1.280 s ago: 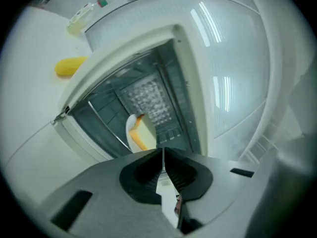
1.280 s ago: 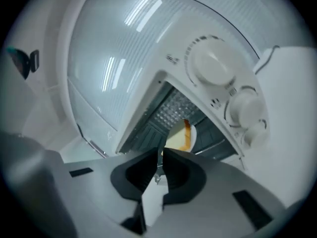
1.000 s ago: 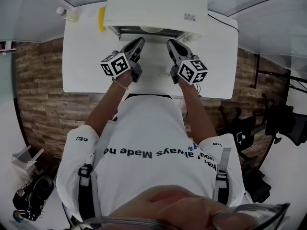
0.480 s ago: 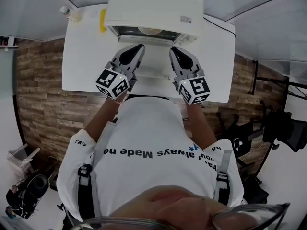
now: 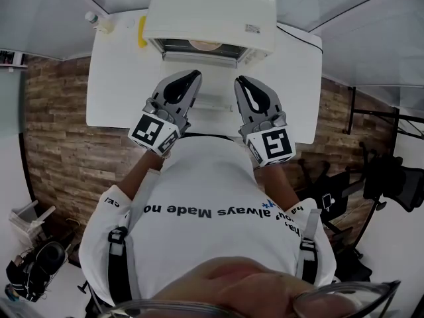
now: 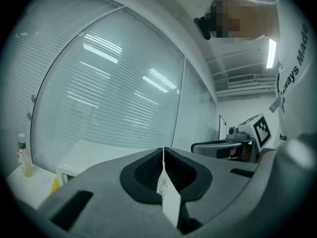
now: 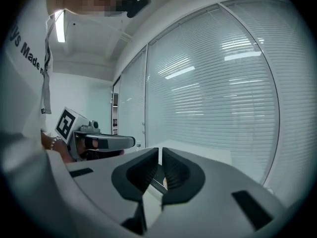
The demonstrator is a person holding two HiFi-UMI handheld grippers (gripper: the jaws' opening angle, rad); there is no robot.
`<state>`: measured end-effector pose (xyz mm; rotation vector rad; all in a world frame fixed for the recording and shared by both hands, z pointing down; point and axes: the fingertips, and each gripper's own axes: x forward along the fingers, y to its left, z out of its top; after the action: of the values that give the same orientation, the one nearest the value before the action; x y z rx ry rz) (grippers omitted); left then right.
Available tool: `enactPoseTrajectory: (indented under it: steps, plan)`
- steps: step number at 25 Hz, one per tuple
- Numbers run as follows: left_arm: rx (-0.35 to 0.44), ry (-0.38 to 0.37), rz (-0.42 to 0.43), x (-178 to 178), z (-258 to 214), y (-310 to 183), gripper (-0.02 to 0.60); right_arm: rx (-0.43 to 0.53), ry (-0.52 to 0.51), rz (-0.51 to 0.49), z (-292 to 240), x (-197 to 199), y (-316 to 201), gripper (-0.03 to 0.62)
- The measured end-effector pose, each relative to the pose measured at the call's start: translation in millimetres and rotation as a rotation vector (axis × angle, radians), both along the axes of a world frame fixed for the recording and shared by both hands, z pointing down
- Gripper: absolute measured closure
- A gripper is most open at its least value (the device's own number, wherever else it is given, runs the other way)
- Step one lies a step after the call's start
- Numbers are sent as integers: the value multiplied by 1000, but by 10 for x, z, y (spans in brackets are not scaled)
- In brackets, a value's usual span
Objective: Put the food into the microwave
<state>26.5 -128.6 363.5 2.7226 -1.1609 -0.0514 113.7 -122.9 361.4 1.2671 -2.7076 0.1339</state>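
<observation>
- The white surface point(image 5: 112, 91) stands against a wall of slatted window blinds point(image 6: 109, 93), with wood-pattern flooring to either side.
- The microwave point(image 5: 212, 8) sits at the far edge of the surface, its cavity open toward the person.
- The food point(image 5: 202, 44), a tan rounded item, lies inside the microwave cavity.
- The left tool point(image 5: 193, 76) and right tool point(image 5: 240, 81) are held side by side over the surface, tips pointing at the microwave. Both are apart from the food, on the near side of the opening.
- Left tool point(image 6: 163, 150): jaws drawn together to a hairline seam, with nothing between them.
- Right tool point(image 7: 161, 150): jaws brought in to a very narrow slit, with nothing between them.
- A small bottle point(image 5: 93, 18) and a yellow item point(image 5: 141, 30) stand to the left of the microwave.
- Only the head view shows the food and the cavity interior.
- The left gripper view shows the bottle point(image 6: 22, 155) and the yellow item point(image 6: 54, 183) from low down. It also shows the right tool point(image 6: 223, 145) from the side.
- The right gripper view shows the left tool point(image 7: 104, 142) from the side and the blinds point(image 7: 213, 93) beyond.
</observation>
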Motion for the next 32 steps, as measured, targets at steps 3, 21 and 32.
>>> enactPoseTrajectory:
  steps: [3, 21, 32]
  plan:
    - [43, -36, -10, 15, -158, 79, 565, 22, 15, -10, -125, -11, 100, 568]
    - [106, -63, -73, -117, -415, 122, 565, 136, -8, 45, -520, 20, 168, 574]
    - [108, -57, -60, -90, -414, 75, 565, 133, -14, 58, -522, 28, 115, 574]
